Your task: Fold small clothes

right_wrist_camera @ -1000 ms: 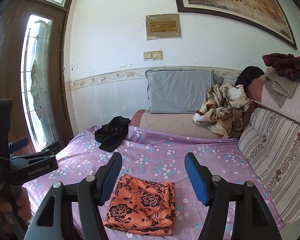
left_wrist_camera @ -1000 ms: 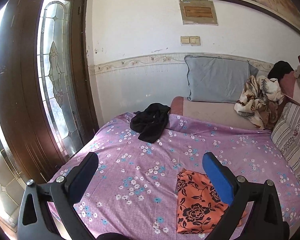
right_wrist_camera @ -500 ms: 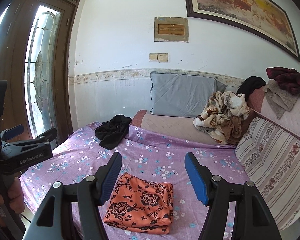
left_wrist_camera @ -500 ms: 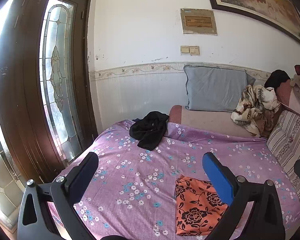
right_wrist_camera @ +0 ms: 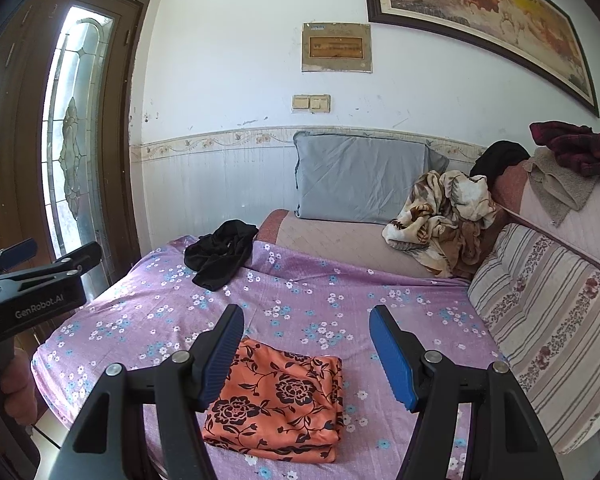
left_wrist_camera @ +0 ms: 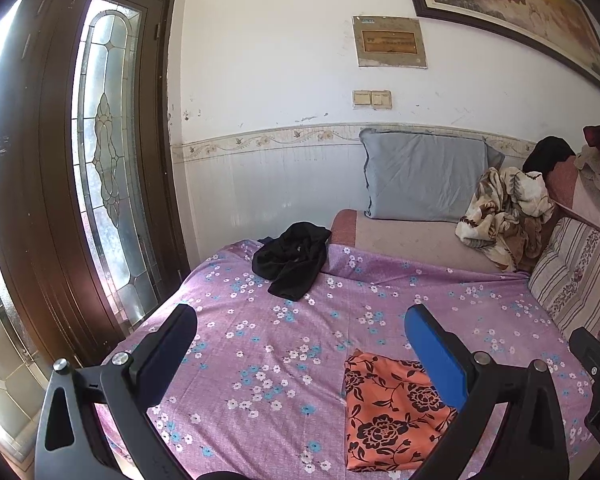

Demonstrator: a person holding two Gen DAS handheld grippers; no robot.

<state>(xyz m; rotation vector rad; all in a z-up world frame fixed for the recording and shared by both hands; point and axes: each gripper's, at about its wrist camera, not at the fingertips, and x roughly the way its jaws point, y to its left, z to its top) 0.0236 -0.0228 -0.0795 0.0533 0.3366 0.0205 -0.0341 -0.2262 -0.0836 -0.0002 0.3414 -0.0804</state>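
A folded orange garment with black flowers (right_wrist_camera: 276,400) lies near the front edge of the purple flowered bedspread (right_wrist_camera: 320,292); it also shows in the left wrist view (left_wrist_camera: 392,408). A crumpled black garment (right_wrist_camera: 220,252) lies at the far left of the bed, seen too in the left wrist view (left_wrist_camera: 292,260). My right gripper (right_wrist_camera: 306,344) is open and empty, held above and behind the orange garment. My left gripper (left_wrist_camera: 300,340) is open and empty, held above the bed to the left of the orange garment.
A grey pillow (right_wrist_camera: 360,180) leans on the wall. A patterned blanket (right_wrist_camera: 440,216) is heaped beside it. A striped cushion (right_wrist_camera: 548,312) lines the right side, with clothes (right_wrist_camera: 572,152) on the backrest. A wooden glazed door (left_wrist_camera: 100,168) stands left.
Both grippers have drawn back and up from the bed, so the orange garment and the black garment look smaller and farther. Both stay open and the clothes have not moved.
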